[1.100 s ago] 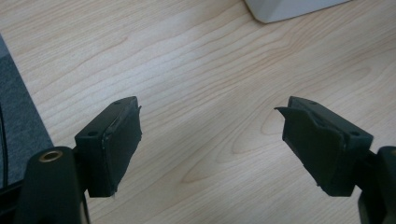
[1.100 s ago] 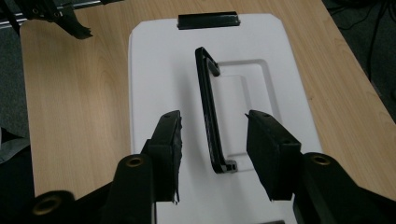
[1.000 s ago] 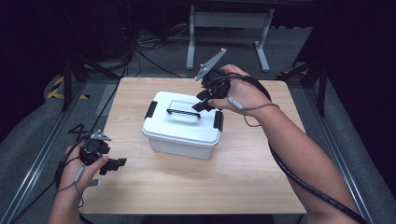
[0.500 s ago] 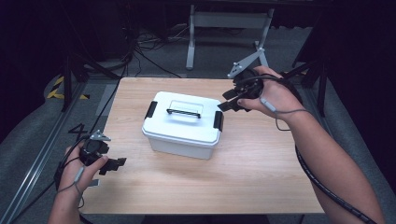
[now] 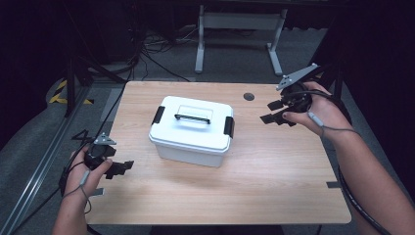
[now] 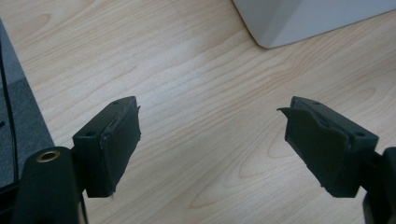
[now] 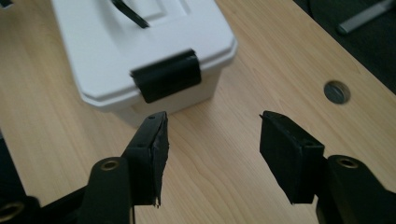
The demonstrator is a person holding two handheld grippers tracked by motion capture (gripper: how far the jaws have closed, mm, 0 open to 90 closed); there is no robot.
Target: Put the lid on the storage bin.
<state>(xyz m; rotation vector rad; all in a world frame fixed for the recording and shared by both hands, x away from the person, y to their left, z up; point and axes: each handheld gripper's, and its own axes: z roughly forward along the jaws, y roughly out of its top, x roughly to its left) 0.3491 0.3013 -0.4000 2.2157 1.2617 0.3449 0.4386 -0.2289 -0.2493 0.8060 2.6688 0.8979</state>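
Note:
A white lidded storage box [image 5: 192, 129] with a black handle [image 5: 192, 118] and black latches on both ends stands mid-table. My right gripper [image 5: 272, 111] is held to the right of the box, open and empty, well apart from it. In the right gripper view its jaws frame bare wood, with the box's right latch [image 7: 166, 80] just beyond them. My left gripper [image 5: 126, 167] hovers near the table's front left corner, open and empty. A corner of the box [image 6: 299, 21] shows at the top of the left gripper view.
The wooden table [image 5: 274, 176] has a round cable grommet [image 5: 248, 96] at the back right. Cables and a metal stand [image 5: 237, 22] lie on the dark floor behind. A metal rail [image 5: 44, 161] runs along the left side of the table.
My right gripper has moved away from the box lid, going right and toward the table's right side. The left gripper has stayed in place.

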